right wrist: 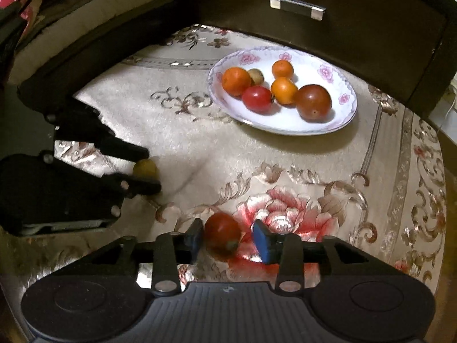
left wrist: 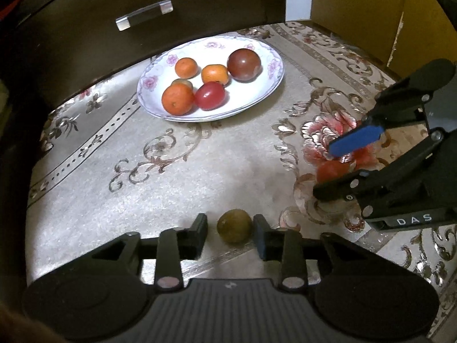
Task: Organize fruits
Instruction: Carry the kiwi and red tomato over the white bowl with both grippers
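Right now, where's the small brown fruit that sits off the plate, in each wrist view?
Left wrist: the brown fruit lies bottom centre, between the left gripper fingers, gaps on both sides.
Right wrist: the same fruit shows at mid-left, between those fingers seen from the side.
Shared landmark: the floral plate of fruit, upper centre in the left view, upper right in the right view.

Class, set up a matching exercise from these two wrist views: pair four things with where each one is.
Things:
1. brownish-green fruit
2. red tomato
3. large dark red tomato
4. drawer handle

Places:
A. on the flowered plate
B. between the right gripper fingers
C. on the dark cabinet front
D. between the left gripper fingers

Pairs: 1-D, 2-B, 3-A, 4-C
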`<state>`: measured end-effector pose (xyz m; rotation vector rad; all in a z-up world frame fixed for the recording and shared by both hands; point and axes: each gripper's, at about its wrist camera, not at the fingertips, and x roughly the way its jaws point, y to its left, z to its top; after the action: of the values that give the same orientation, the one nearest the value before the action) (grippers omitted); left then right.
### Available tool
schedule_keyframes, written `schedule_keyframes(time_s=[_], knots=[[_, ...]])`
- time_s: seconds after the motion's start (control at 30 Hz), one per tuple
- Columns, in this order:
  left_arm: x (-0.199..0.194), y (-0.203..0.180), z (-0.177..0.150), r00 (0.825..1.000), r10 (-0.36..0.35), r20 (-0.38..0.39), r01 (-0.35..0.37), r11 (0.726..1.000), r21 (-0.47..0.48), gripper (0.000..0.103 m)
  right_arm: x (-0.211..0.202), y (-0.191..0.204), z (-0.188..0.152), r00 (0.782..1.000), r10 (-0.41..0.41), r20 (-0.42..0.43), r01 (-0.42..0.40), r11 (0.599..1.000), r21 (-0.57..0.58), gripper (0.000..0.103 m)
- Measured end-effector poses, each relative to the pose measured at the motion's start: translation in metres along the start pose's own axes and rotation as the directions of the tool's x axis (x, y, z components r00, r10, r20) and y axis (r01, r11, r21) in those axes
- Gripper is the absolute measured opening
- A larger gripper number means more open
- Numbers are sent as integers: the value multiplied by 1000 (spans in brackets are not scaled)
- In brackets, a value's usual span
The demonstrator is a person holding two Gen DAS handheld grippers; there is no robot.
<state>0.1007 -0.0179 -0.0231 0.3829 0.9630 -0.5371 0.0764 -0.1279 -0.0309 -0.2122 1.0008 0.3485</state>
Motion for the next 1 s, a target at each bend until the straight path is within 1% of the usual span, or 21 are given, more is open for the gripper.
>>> schedule_keyframes(time_s=[0.17,0.2,0.23,0.27,0.3,0.47,0.6,0.7,0.8,1.0], knots=[[-1,-1,-3,1000,15,-5,-15,1000,-11,47,3,2,6,1000,-4,-10,4,1000,-12,39],[-1,-2,-3,1000,19,-4,-20,1000,-12,46,4,2,5,1000,-3,-21,3,1000,-14,34],[-2,-3,-3,1000,21,-2,-21,1000,-12,44,4,2,4,1000,-1,-28,1,1000,-16,33],[-2,-3,-3,1000,15,-3,-15,1000,-10,38,3,3,1,1000,1,-26,-1,1000,-22,29],[-2,-5,-2,1000,6,-5,-6,1000,-8,34,2,5,0,1000,1,-25,-2,999,-33,23],[-3,-12,4,1000,-5,-11,5,1000,11,33,-2,6,3,1000,13,-24,-14,999,-32,23],[-9,-10,16,1000,-19,25,19,1000,-2,33,-9,0,9,1000,15,7,-15,1000,-2,23],[-11,-7,31,998,-21,60,22,1000,-12,33,-14,-6,19,999,13,37,-14,1000,18,23],[-12,-2,47,996,-4,89,5,1000,-16,32,-18,-11,33,998,5,70,-8,999,34,23],[-8,17,76,990,31,135,-24,998,-51,32,-17,-28,57,992,-38,124,28,996,79,23]])
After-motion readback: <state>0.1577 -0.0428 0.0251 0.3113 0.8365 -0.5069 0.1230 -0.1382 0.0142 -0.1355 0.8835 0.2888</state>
